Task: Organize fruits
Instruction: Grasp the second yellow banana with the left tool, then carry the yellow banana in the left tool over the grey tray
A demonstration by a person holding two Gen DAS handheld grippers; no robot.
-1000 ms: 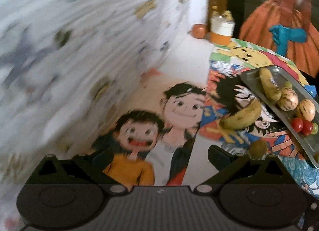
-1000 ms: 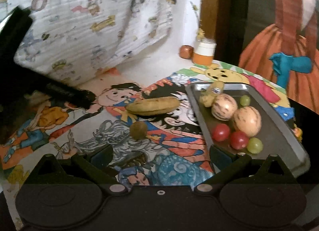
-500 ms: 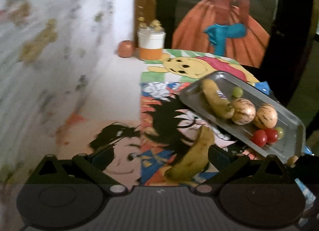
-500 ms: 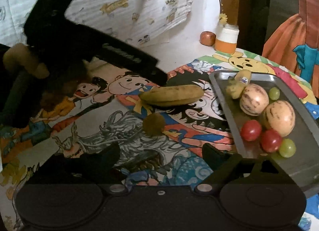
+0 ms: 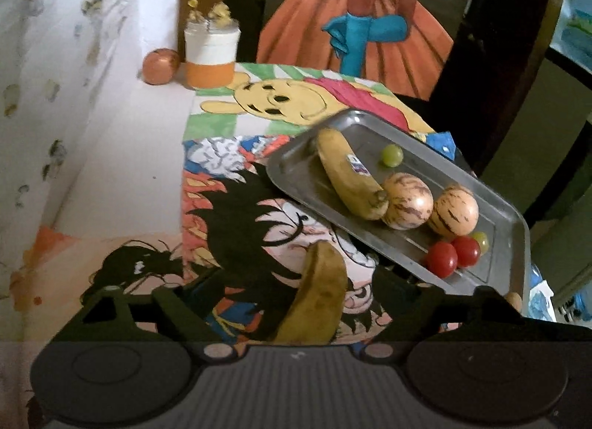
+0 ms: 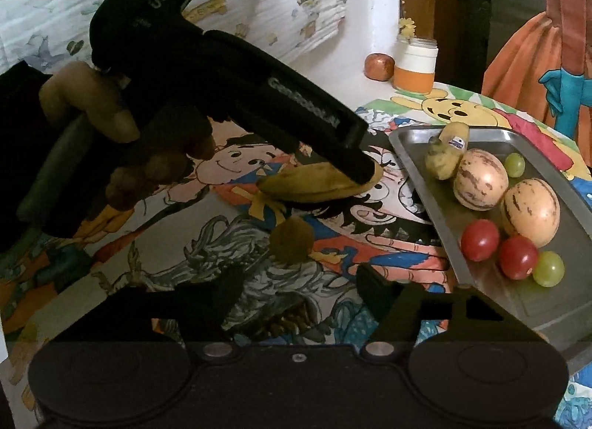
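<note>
Now on the pickup step — left claw (image 5: 296, 303) closing around the loose banana (image 5: 314, 295) on the desk (image 6: 155, 295), pads not yet touching. Right claw (image 6: 296, 281) closing, empty, kiwi (image 6: 292, 240) just ahead. Next: grip, lift to metal tray (image 5: 510, 244) at 2 o'clock.

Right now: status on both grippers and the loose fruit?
Left gripper closing around loose banana. Right gripper closing, empty, short of kiwi. Tray beside both; path open.

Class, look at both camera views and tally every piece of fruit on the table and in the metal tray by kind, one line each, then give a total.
Bananas: 2, one in the tray, one on the cloth
Striped round fruits: 2
Red tomatoes: 2
Green grapes: 2
Brown kiwi-like fruit: 1
Total: 9
</note>
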